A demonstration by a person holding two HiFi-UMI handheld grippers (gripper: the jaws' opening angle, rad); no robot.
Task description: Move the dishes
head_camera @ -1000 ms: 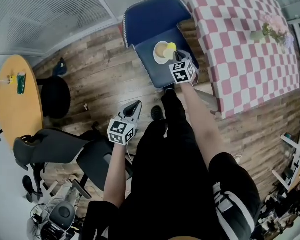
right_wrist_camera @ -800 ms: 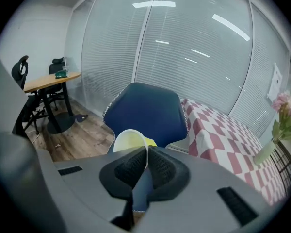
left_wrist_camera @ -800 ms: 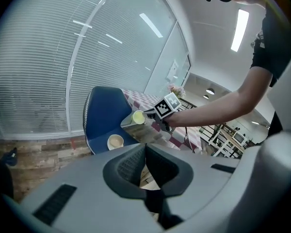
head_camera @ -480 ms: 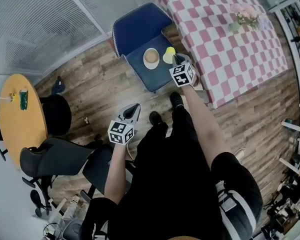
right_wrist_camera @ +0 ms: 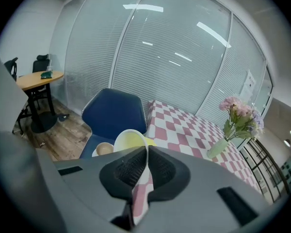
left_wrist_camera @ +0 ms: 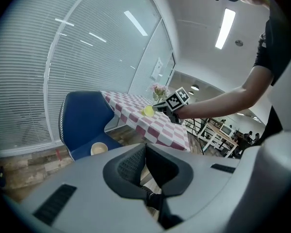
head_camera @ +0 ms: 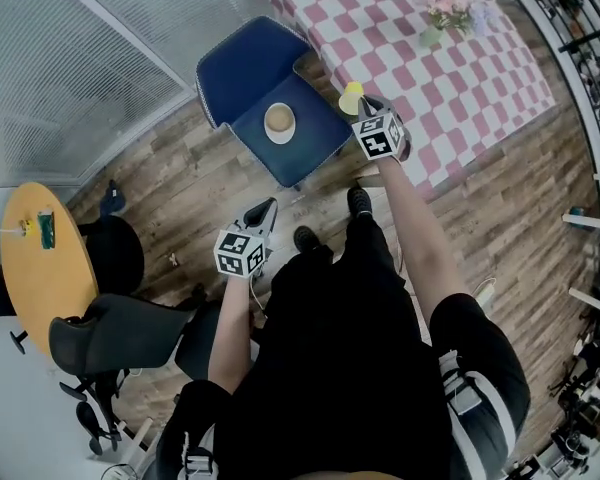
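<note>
Cup (head_camera: 351,97), pinched at its rim by the right gripper (head_camera: 364,108), is now off the blue chair (head_camera: 242,66) and nearly at the checked counter (head_camera: 450,68), upper right.

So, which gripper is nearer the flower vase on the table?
Right. The right gripper, holding a yellow bowl, is at the table edge short of the vase; the left gripper is back over the floor.

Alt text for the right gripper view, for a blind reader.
The right tongs are shut on the rim of a pale yellow bowl. Behind it stand a blue chair with a small beige-and-white dish on its seat and a pink-and-white checked table bearing a vase of pink flowers.
</note>
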